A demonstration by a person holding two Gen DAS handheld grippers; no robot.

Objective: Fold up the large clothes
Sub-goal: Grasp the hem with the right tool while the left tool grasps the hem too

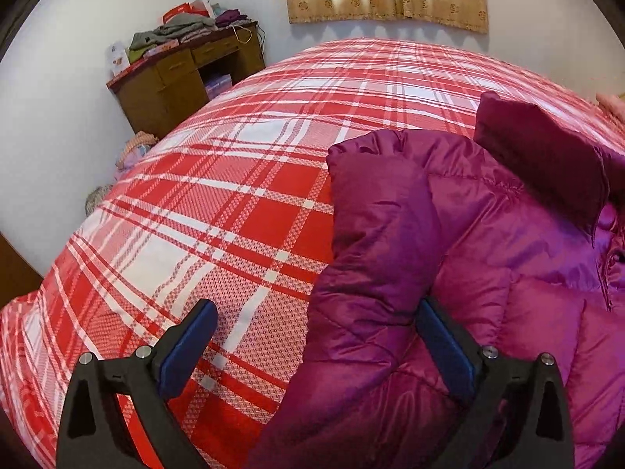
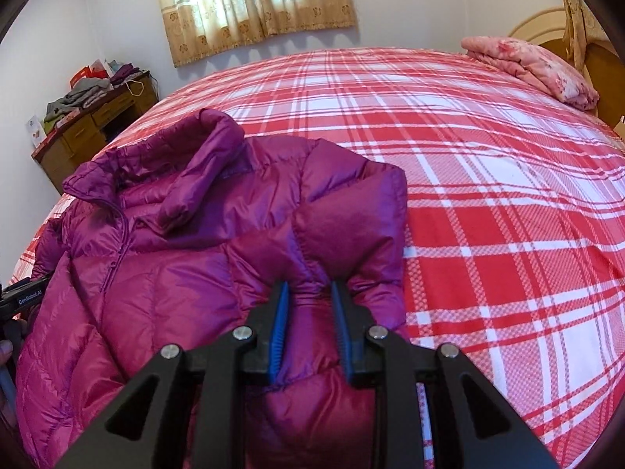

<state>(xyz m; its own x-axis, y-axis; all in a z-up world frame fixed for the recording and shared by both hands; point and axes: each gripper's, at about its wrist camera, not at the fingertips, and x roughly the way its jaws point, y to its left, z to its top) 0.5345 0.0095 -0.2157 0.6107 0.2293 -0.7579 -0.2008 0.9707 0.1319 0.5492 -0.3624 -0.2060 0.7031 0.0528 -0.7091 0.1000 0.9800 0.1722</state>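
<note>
Right hand-held gripper: jaws drawn narrow, pinching a puffed ridge of the jacket near its right shoulder and sleeve.

Left hand-held gripper: jaws spread wide, straddling the jacket's left sleeve; one finger sits against the sleeve's inner side, the other over bare bedspread, nothing clamped.

Jacket: magenta quilted down, glossy shell, lying front-up on the bed with zip closed and collar standing. It occupies the near-left part of the bed.

Beyond the jacket: folded pink cloth at the bed's far-right corner; a wooden table piled with clothes past the jacket's collar side; curtain on the wall behind.

Risks, as judged:
- Slick shell (slippery by its sheen) may slide out of the right pinch once lifted, since only a small fold is held.
- Left jaws may close on bedspread along with the sleeve, dragging the cover.
- Trapped air in the padding may spring any fold back open.
- One-sided pull could skew the whole garment across the bed.
</note>
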